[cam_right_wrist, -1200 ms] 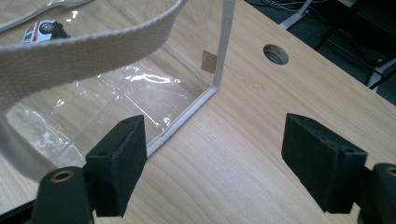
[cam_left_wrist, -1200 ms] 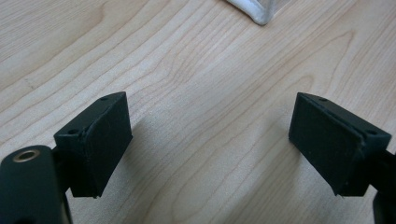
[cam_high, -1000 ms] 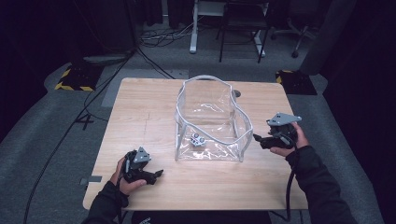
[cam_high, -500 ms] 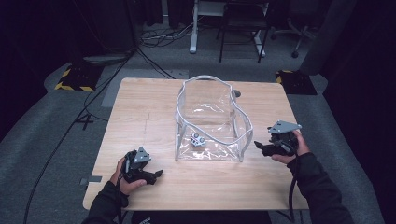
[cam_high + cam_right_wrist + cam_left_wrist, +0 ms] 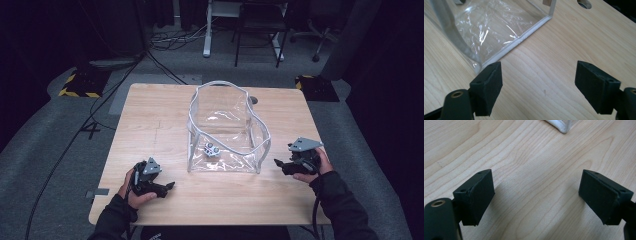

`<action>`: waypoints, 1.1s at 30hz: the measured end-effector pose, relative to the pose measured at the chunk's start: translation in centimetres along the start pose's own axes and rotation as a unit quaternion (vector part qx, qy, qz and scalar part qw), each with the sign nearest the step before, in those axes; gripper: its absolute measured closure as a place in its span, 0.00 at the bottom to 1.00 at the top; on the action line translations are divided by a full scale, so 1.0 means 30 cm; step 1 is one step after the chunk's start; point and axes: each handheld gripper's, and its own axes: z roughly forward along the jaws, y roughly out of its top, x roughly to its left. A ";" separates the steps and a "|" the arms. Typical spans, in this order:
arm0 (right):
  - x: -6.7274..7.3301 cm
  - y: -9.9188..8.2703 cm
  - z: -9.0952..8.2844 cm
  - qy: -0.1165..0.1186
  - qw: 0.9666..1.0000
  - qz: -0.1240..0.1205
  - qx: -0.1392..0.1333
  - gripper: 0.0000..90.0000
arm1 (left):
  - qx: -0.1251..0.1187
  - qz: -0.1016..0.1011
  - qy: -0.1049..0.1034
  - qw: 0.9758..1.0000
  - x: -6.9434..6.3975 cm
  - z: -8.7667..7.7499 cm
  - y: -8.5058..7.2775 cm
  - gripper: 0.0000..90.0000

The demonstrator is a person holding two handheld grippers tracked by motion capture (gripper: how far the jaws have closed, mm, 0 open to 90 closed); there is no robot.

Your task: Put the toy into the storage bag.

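A clear plastic bag with a white rim stands open in the middle of the wooden table. A small grey and white object lies inside it near the front wall. My left gripper rests on the table at the front left, open and empty; the bag's corner shows at the top of the left gripper view, beyond the gripper. My right gripper sits low at the bag's right, open and empty. The bag's side wall is just ahead of its jaws.
A round hole is cut in the table behind the bag. Cables trail over the grey floor at the left. A yellow-and-black striped block lies on the floor at the left, and a desk frame and chair stand beyond the table.
My right hand has come down and nearer the table's front edge beside the bag. The left hand and the bag have stayed where they were.
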 end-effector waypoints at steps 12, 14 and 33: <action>0.006 -0.090 -0.012 0.006 1.000 0.013 0.004 0.25 | 0.002 -0.002 -0.001 1.000 -0.001 -0.001 0.000 0.15; 0.009 -0.103 -0.012 0.008 1.000 0.020 0.002 0.25 | 0.000 0.000 0.000 1.000 0.000 0.000 0.000 0.15; 0.036 -0.229 -0.025 0.026 0.999 0.030 -0.010 0.24 | 0.001 -0.002 -0.001 1.000 -0.001 0.000 0.000 0.15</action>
